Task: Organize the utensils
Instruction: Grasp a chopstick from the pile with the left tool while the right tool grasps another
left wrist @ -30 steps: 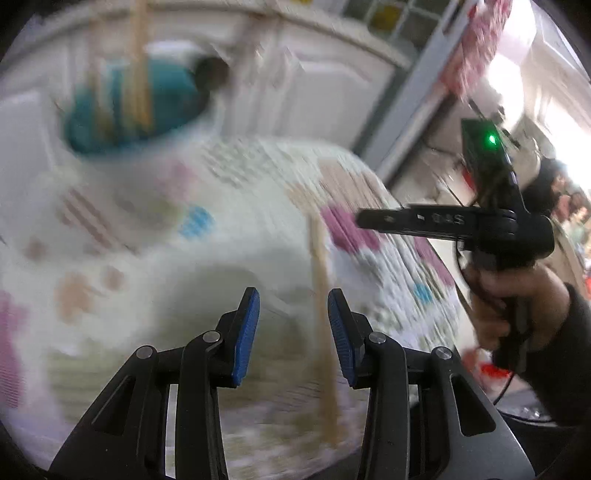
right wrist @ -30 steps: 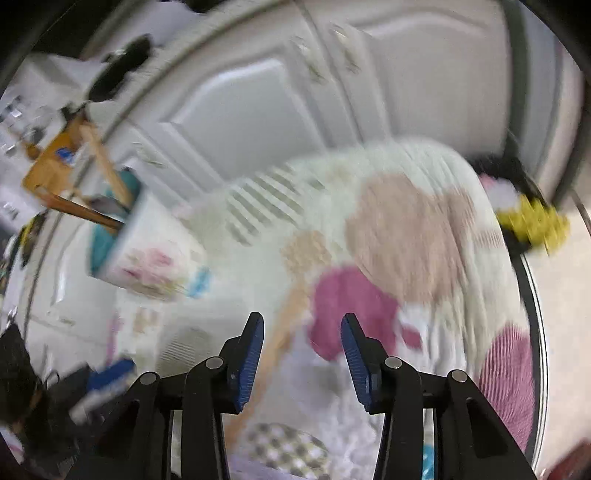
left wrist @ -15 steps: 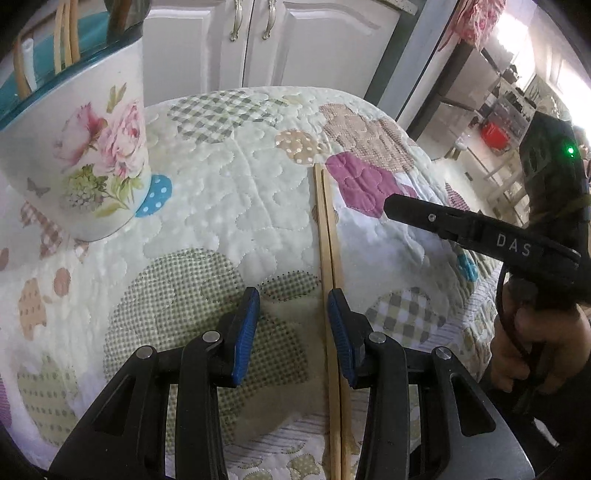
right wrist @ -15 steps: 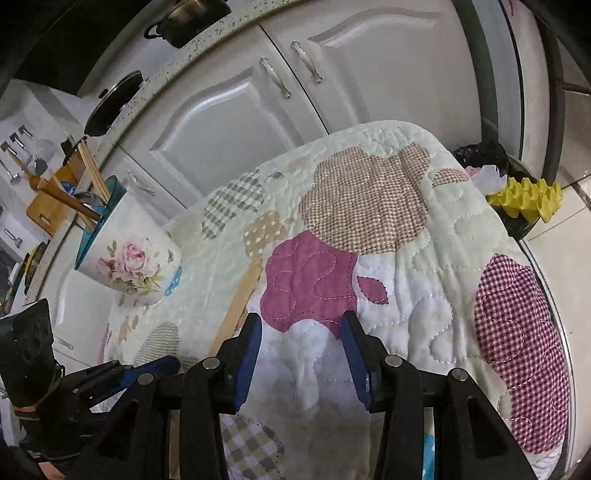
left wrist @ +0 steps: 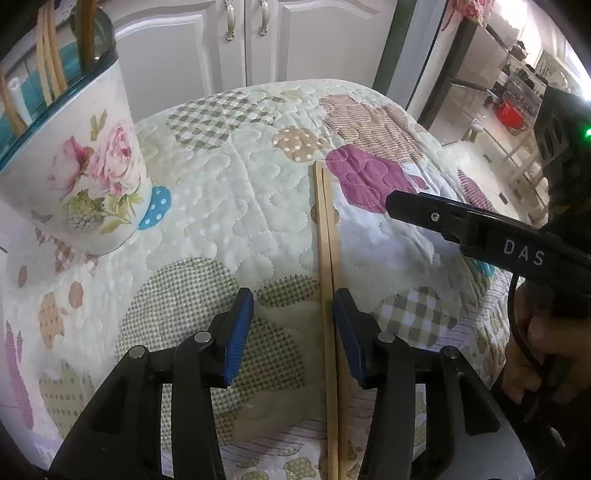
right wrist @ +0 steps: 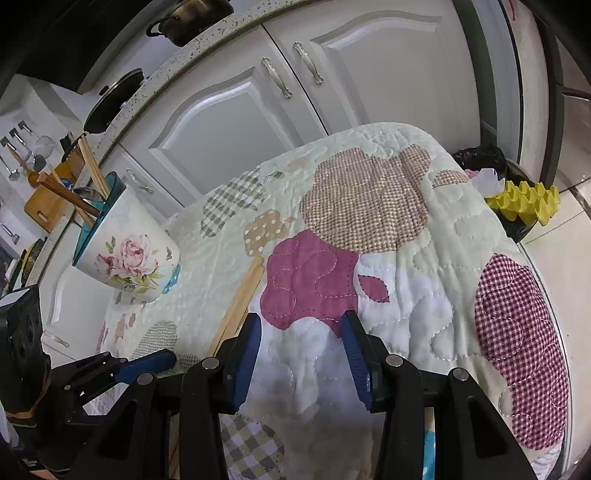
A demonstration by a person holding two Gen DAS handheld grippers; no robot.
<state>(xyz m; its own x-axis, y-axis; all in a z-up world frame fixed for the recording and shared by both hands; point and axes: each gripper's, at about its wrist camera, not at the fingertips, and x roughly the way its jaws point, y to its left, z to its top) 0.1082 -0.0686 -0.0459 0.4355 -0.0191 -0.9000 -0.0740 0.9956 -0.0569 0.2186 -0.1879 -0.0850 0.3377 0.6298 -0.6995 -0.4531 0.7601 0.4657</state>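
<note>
Left wrist view, both tools [left wrist: 293, 328] [right wrist: 301, 350] apart, chopsticks [left wrist: 327, 240] on quilt [left wrist: 229, 192], floral holder [left wrist: 88, 177] nearby

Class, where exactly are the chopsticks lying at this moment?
The chopsticks lie on the quilt, right of the flowered cup, passing just inside the left tool's right finger.

Home kitchen. White panelled cabinet doors [right wrist: 236, 122] with metal handles fill upper centre; speckled stone counter [right wrist: 155, 79] above them, upper left, carrying a dark pot [right wrist: 188, 14]. Ladles hang on wall [right wrist: 14, 155], far left edge. Floral utensil holder [right wrist: 127, 254] on quilted cloth [right wrist: 369, 206], left.
</note>
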